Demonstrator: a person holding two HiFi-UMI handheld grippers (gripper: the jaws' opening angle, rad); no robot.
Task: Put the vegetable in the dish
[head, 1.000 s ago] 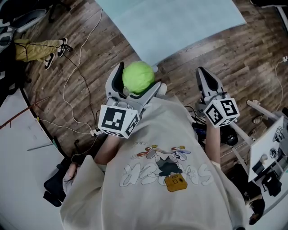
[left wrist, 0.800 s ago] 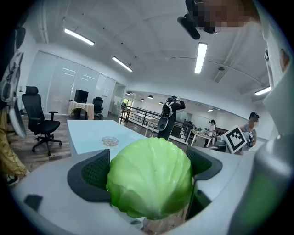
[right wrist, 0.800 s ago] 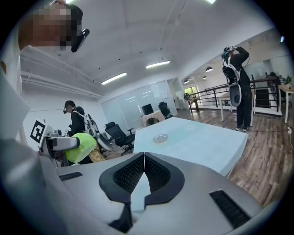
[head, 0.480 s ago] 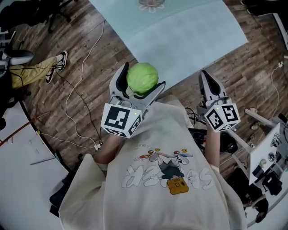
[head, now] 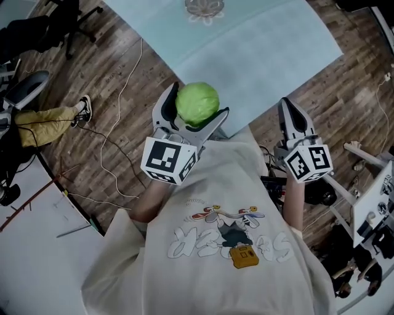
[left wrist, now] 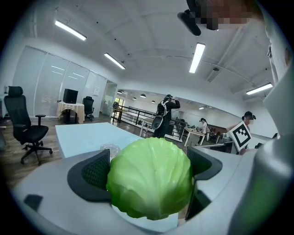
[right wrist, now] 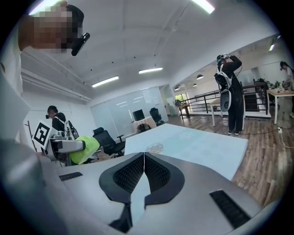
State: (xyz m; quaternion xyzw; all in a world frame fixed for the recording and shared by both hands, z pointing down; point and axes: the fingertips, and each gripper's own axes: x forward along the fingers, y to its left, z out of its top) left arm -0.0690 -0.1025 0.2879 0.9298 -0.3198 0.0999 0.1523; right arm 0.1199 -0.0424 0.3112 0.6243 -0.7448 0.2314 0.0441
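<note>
A cabbage (head: 197,103) is clamped between the jaws of the left gripper (left wrist: 149,176) — held aloft by the near edge of the table (head: 265,55), well apart from the glass dish (head: 205,7). The jaws of the right gripper (right wrist: 144,166) are pressed together.

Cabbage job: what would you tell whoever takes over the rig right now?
Left gripper: shut on the cabbage, held in the air well short of the dish.
Right gripper: shut, empty.
Glass dish: at the far end of the light-blue table.
Done: cabbage picked up.
Left: carry it to the dish and release it inside.
</note>
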